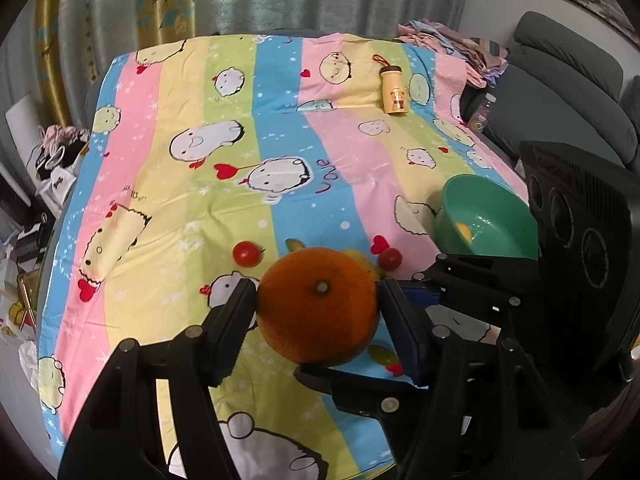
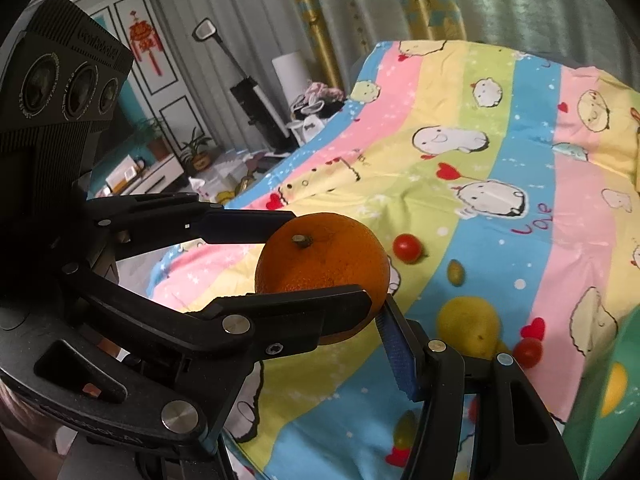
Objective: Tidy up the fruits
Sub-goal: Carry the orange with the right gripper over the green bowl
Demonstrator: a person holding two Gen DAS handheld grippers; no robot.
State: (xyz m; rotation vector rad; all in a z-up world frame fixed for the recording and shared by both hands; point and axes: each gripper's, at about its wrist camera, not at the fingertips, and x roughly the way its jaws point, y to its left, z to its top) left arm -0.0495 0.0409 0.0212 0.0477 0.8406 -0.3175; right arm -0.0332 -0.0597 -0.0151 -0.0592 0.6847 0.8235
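Above striped cartoon bedsheet (image 1: 224, 128), your left gripper (image 1: 318, 304) and right gripper (image 2: 320, 308) both pinch round orange fruit (image 1: 318, 304) between fingers, lifted clear. Green plastic bowl (image 1: 486, 216) sits nearby, right.

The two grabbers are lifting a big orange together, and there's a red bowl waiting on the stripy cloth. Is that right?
Almost. The bowl is green, not red, as the left wrist view shows. The rest stands: the left gripper and the right gripper hold the orange together above the stripy cloth.
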